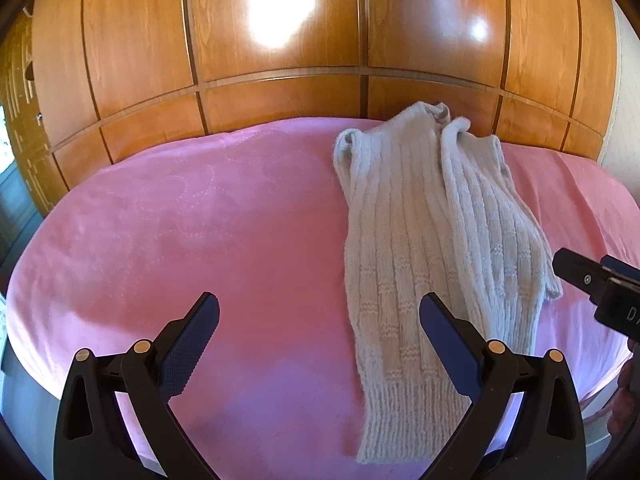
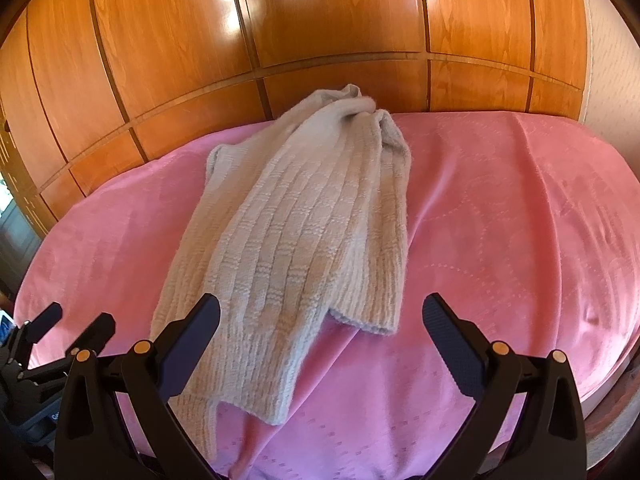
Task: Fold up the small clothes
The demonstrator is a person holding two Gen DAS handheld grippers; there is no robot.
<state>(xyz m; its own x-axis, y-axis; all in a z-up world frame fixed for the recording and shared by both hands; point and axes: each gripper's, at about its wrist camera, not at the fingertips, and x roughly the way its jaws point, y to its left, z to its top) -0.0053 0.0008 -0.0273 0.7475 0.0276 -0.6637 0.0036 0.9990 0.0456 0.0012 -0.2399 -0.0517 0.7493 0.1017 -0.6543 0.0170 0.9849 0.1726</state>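
— Two sets of jaws, both spread wide and empty?
— Yes. The left gripper (image 1: pixel 319 312) has the knitted sweater (image 1: pixel 424 240) beside its right finger; the right gripper (image 2: pixel 321 312) has it behind its left finger, lying on the pink bedspread (image 2: pixel 500 220).

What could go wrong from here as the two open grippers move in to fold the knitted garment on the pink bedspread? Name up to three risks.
1. The knitted garment is thick and already doubled lengthwise, so the right gripper might pinch only the top layer.
2. Its bunched far end may stay lumpy and spoil a neat fold.
3. The pink bedspread is soft; the left gripper could catch it along with the hem.
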